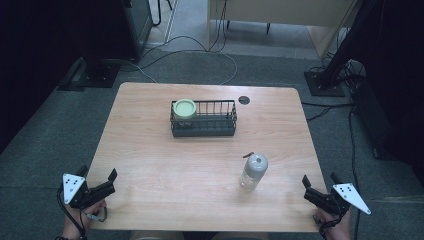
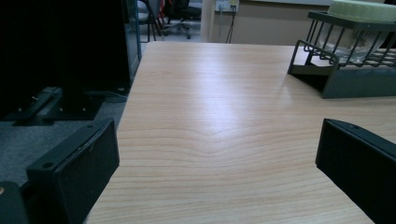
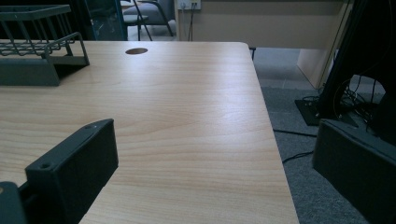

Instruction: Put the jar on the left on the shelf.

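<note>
Across the pale wooden table (image 1: 165,165) my left gripper (image 1: 102,184) and right gripper (image 1: 318,185) waited gaping, empty, so I judged reaching the clear grey-capped plastic bottle (image 1: 253,171) came next.

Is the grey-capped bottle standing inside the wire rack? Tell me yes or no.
No, in the high view the bottle stands on the bare table, well apart from the rack.
</note>
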Demonstrator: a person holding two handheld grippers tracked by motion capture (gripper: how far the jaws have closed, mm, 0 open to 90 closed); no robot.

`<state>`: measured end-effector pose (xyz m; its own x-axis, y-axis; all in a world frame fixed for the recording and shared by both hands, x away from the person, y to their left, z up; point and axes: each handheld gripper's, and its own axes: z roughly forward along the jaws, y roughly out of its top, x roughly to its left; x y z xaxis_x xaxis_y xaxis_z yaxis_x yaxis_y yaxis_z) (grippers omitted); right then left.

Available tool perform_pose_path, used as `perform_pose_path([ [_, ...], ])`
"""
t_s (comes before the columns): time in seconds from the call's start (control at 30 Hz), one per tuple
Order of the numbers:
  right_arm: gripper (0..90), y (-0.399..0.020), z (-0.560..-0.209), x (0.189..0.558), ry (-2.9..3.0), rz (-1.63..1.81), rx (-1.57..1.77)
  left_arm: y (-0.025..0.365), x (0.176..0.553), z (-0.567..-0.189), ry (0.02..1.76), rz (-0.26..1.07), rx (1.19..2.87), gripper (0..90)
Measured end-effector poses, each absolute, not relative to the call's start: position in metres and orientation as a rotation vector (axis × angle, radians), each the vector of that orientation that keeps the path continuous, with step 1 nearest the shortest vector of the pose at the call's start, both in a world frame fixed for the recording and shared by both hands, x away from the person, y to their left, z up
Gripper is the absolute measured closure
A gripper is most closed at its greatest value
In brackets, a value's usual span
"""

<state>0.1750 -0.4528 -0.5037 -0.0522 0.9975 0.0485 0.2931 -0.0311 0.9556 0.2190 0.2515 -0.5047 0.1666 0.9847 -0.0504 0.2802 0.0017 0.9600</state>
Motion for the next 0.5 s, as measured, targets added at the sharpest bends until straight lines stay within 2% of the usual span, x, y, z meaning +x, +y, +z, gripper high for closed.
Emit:
perform_pose_path([
  [0.5, 0.0, -0.453, -0.504, 0.175, 1.458, 1.132, 1.422, 0.274, 0.213, -0.505, 1.33, 0.894, 1.408, 0.0],
])
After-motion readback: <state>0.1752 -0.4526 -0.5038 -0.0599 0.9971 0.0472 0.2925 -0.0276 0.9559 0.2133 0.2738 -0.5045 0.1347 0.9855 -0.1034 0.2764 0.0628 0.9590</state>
